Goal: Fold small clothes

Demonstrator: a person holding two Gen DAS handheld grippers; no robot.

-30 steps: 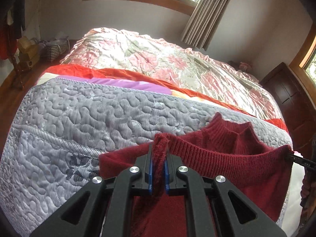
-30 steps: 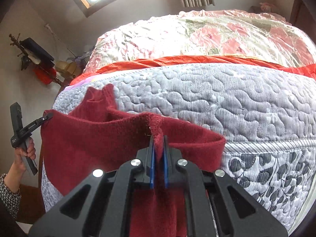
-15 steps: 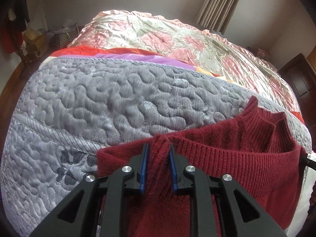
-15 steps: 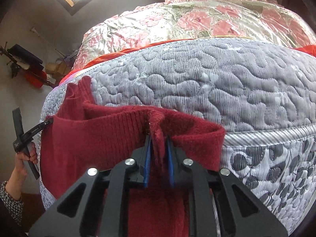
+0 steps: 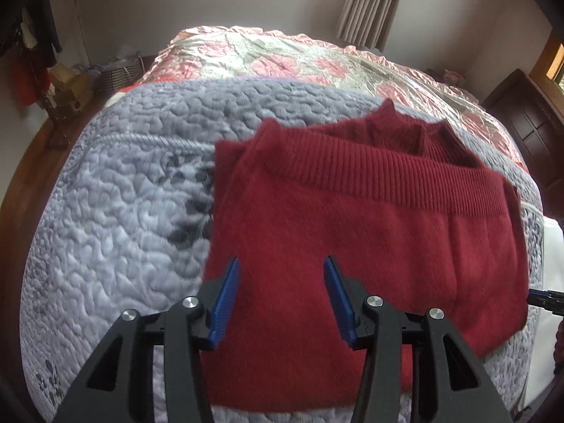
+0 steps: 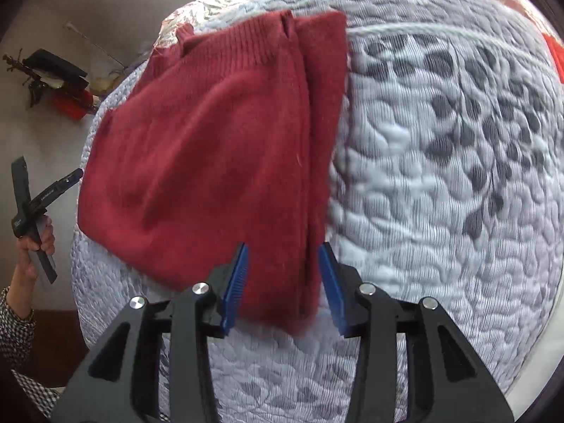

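Both grippers had let go since the earlier frames: a second before, each pair of blue pads was clamped on a pinch of the red sweater's edge, and now both sets of jaws stood wide apart with nothing between them.

Largest in both views was the bed, its grey quilted cover [image 5: 116, 232] filling most of each frame. Only the left wrist view showed the pink floral bedspread [image 5: 289, 67] clearly beyond it, along with the curtain [image 5: 373, 3] at the window and a dark wooden cabinet [image 5: 528, 130] at the right. The right wrist view instead showed the quilt's dark leaf print [image 6: 469, 112] spread out beside the garment.

The red sweater [image 5: 370, 232] lay folded on the grey quilt near the edge of the bed, its ribbed hem band running across the top layer and the collar poking up behind it. From the right wrist view its long folded edge [image 6: 317, 148] ran toward the camera.

The left gripper [image 5: 282, 299] hovered over the sweater's near portion, pads spread to either side of bare red knit. The right gripper [image 6: 283, 287] hung above the sweater's near corner, its pads straddling the folded edge without touching it that I could tell.

Only the right wrist view showed the person's left hand [image 6: 33, 243], wrapped around its gripper's handle just off the sweater's left side, with a checked sleeve [image 6: 17, 338] below it.
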